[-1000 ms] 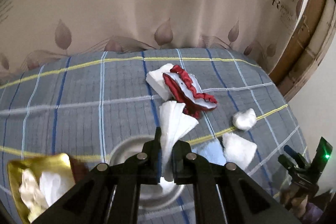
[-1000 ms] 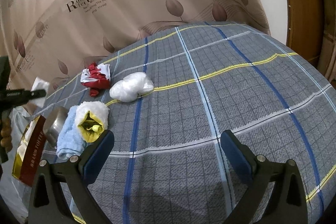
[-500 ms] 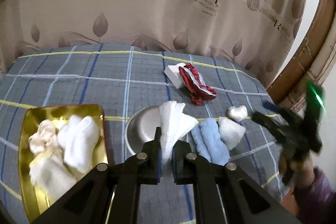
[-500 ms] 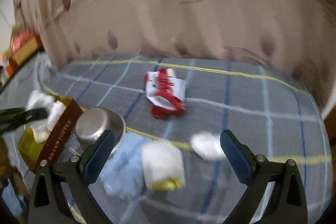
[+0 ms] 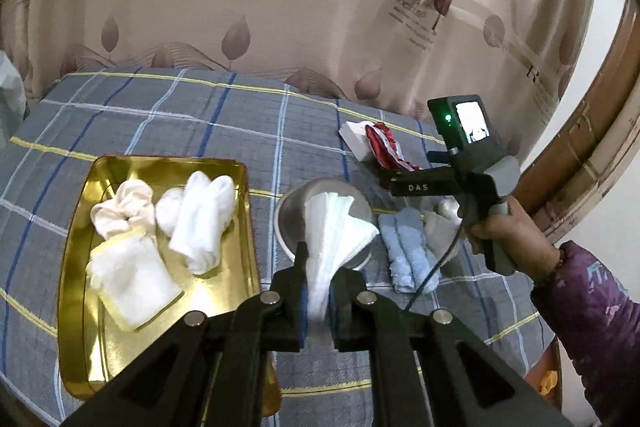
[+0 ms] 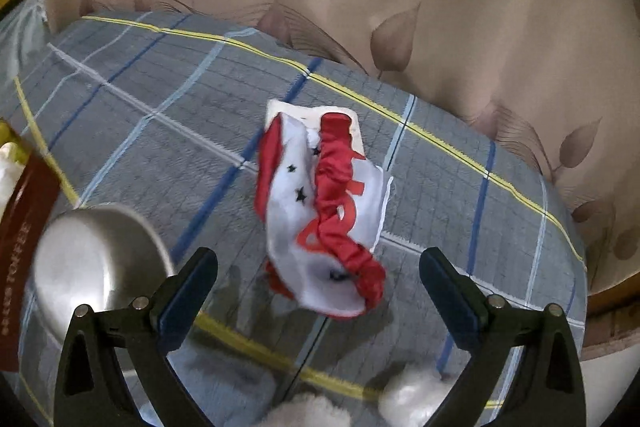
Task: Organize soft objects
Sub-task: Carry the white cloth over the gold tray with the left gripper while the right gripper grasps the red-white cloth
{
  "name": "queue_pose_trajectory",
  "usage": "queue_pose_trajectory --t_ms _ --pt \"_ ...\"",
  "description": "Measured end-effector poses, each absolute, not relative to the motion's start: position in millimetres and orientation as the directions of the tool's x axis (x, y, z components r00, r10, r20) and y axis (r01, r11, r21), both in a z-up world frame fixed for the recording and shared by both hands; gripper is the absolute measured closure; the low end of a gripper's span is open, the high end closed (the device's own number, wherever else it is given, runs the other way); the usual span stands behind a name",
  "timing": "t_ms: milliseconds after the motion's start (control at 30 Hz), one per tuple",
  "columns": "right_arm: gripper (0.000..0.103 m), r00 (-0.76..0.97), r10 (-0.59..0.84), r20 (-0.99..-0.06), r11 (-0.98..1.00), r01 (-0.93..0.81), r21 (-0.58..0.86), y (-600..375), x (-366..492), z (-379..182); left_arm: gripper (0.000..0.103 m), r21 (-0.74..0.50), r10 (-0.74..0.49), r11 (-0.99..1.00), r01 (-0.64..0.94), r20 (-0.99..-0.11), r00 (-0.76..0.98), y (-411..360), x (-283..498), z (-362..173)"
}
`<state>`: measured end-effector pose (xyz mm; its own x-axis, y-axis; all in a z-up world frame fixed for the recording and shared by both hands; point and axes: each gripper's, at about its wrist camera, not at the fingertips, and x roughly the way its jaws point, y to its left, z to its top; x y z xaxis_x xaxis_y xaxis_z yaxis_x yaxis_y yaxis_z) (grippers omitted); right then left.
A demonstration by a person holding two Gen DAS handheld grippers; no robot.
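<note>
Two grippers busy: my left gripper (image 5: 318,291) pinches the white tissue (image 5: 334,227) just right of the gold tray (image 5: 76,307); right gripper (image 6: 318,291) spread over the red-white cloth (image 6: 320,211). Risk: thin pinch, tissue may slip short of tray.

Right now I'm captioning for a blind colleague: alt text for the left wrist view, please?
The left hand-held gripper pinches a white folded cloth above a checked bedspread. A gold tray of white soft items lies left; the right hand-held gripper approaches a red-and-white garment.
</note>
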<state>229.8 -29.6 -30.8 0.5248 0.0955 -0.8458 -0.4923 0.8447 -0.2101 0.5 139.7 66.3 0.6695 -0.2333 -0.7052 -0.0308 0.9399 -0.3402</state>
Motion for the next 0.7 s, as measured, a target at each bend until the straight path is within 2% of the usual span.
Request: queue_pose_trajectory --t_ms 33,100,133,167,200,233,267,700 --pt "0.009 0.512 0.091 -0.854 0.853 -0.483 -0.199 -30.4 235.9 -35.4 0.095 -0.344 -0.236 0.938 -0.032 -0.705 0.669 140.9 0.0 65.8" --pt "0.033 0.473 0.106 -0.874 0.865 -0.478 -0.154 -32.2 243.6 -40.6 0.095 -0.350 -0.234 0.936 -0.041 -0.705 0.670 144.0 -1.9 64.6" --pt "0.055 0.446 0.112 -0.888 0.872 -0.473 -0.128 -34.5 247.5 -45.3 0.095 -0.354 -0.234 0.934 -0.045 -0.703 0.671 145.2 -2.8 63.9" --pt "0.068 0.435 0.112 -0.894 0.875 -0.469 -0.118 -36.3 248.8 -47.3 0.095 -0.357 -0.237 0.933 -0.045 -0.704 0.669 146.2 -3.6 63.2" --pt "0.072 0.430 0.122 -0.895 0.877 -0.468 -0.106 -38.8 248.5 -49.3 0.094 -0.357 -0.236 0.933 -0.046 -0.705 0.669 146.2 -4.2 62.7" --pt "0.081 0.435 0.136 -0.890 0.878 -0.469 -0.096 -41.4 246.7 -48.5 0.094 -0.356 -0.232 0.933 -0.051 -0.704 0.671 146.7 -5.4 62.2" --pt "0.086 0.450 0.155 -0.879 0.880 -0.467 -0.084 -45.8 242.9 -44.4 0.094 -0.358 -0.231 0.932 -0.054 -0.703 0.673 147.0 -6.4 62.4" --pt "0.088 0.523 0.441 -0.729 0.861 -0.477 0.178 -73.6 175.2 27.1 0.094 -0.354 -0.174 0.927 -0.125 -0.698 0.694 165.0 -31.0 61.3"
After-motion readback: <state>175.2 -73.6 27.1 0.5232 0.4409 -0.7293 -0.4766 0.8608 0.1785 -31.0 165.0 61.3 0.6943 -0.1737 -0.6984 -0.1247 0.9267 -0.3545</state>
